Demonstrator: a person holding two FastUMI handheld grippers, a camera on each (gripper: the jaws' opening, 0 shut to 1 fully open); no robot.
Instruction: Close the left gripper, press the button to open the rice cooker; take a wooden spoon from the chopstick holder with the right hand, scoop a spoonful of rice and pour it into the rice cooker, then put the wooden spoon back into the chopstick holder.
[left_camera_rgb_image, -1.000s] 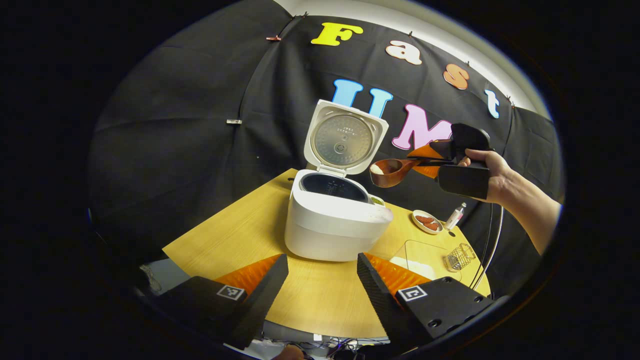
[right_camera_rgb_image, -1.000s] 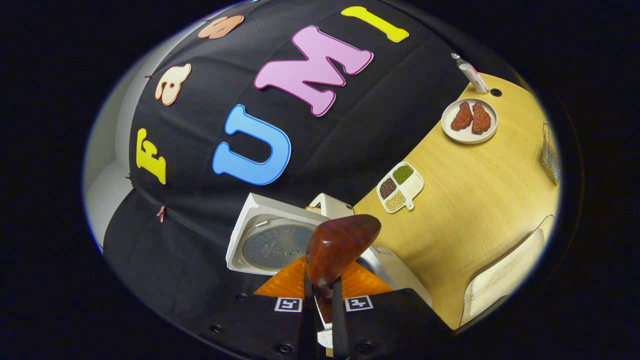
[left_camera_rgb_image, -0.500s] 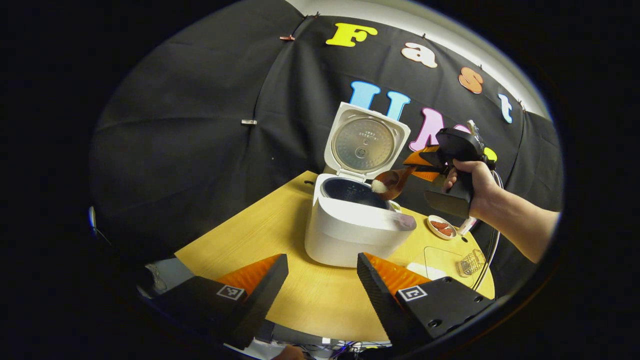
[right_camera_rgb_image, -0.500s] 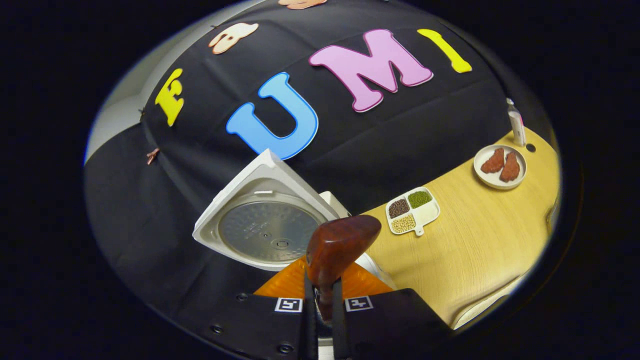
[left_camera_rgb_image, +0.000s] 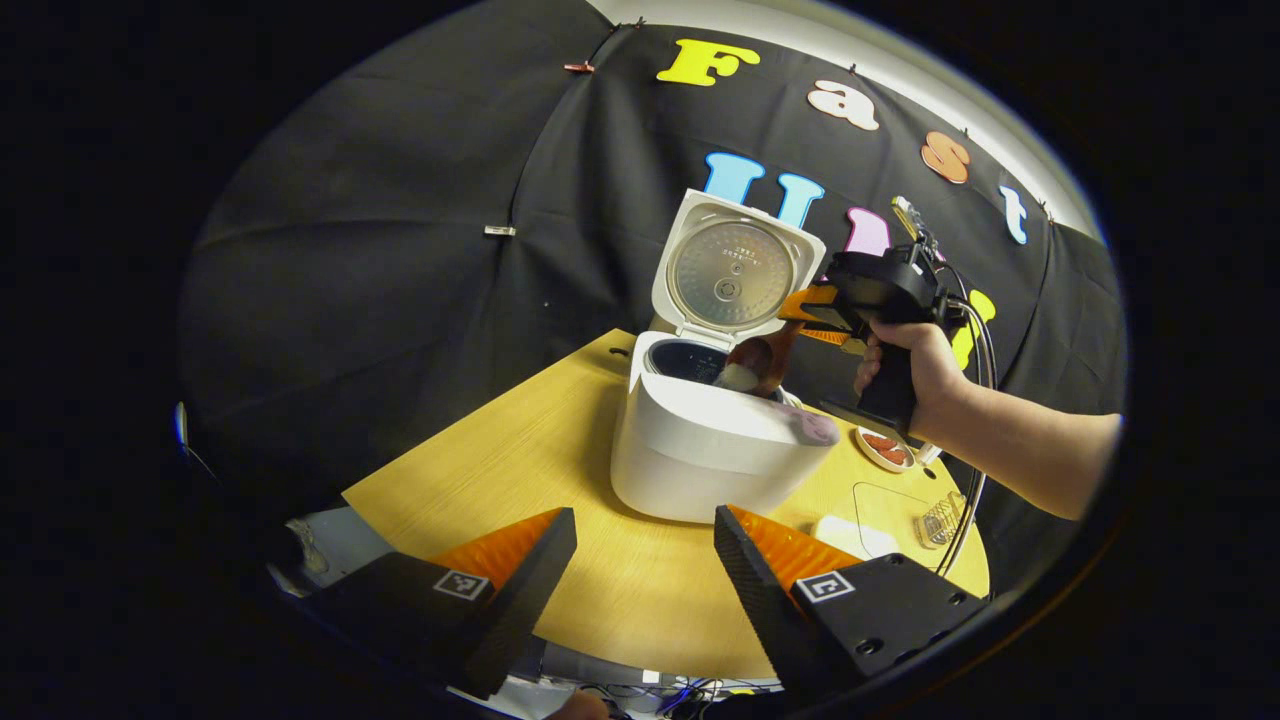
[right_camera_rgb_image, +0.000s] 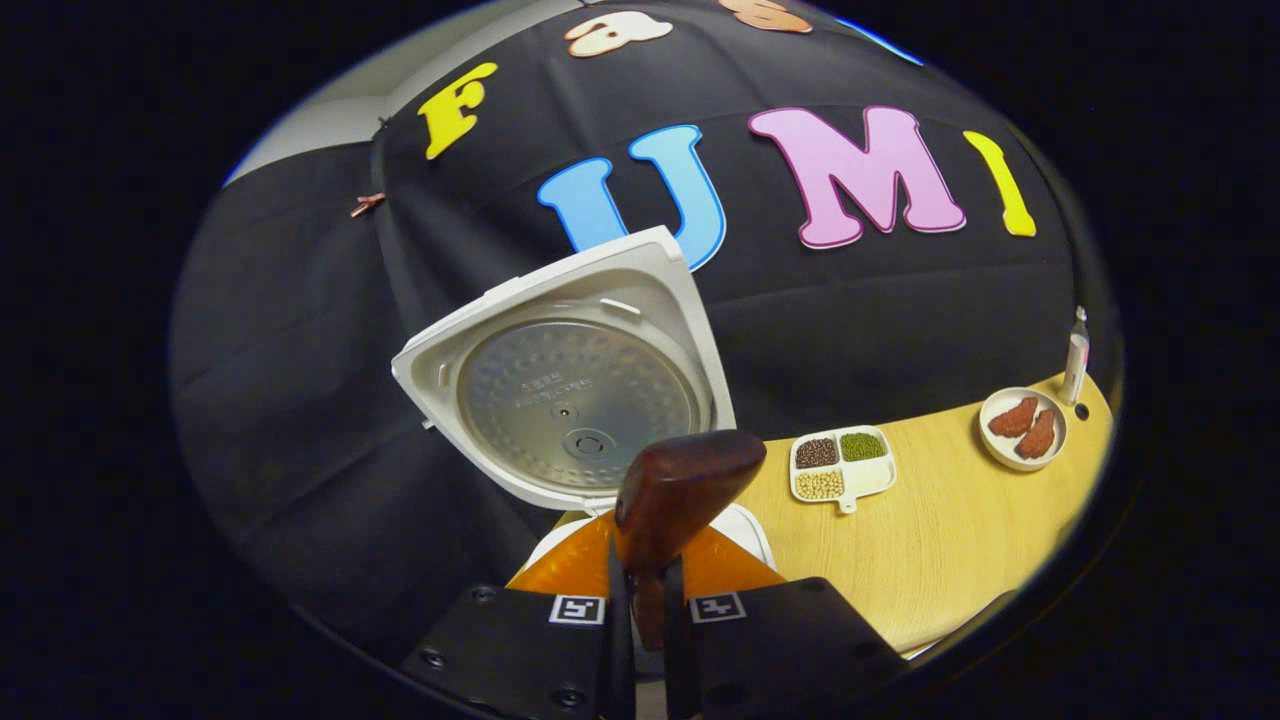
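Gripping the handle of the wooden spoon (right_camera_rgb_image: 668, 495), the right gripper (right_camera_rgb_image: 640, 600) has both fingers pressed close on it, with the rounded back of the spoon's bowl rising just ahead of the fingertips. Beyond the spoon stands the raised lid (right_camera_rgb_image: 572, 380) of the rice cooker, its metal inner plate facing the fingers. Off to the right of the fingers, on the table (right_camera_rgb_image: 950, 540), lie a divided dish of beans (right_camera_rgb_image: 842, 465), then a plate of meat (right_camera_rgb_image: 1022, 428) and a small bottle (right_camera_rgb_image: 1076, 355) farther off.

In the left gripper view, the left gripper (left_camera_rgb_image: 640, 560) has its fingers spread wide apart with nothing between them. Straight ahead of them sits the rice cooker (left_camera_rgb_image: 715, 450). The spoon (left_camera_rgb_image: 752, 362) is tipped over the open pot, white rice (left_camera_rgb_image: 737, 378) at its lip, held by the right gripper (left_camera_rgb_image: 815, 310) in a person's hand (left_camera_rgb_image: 915, 365).
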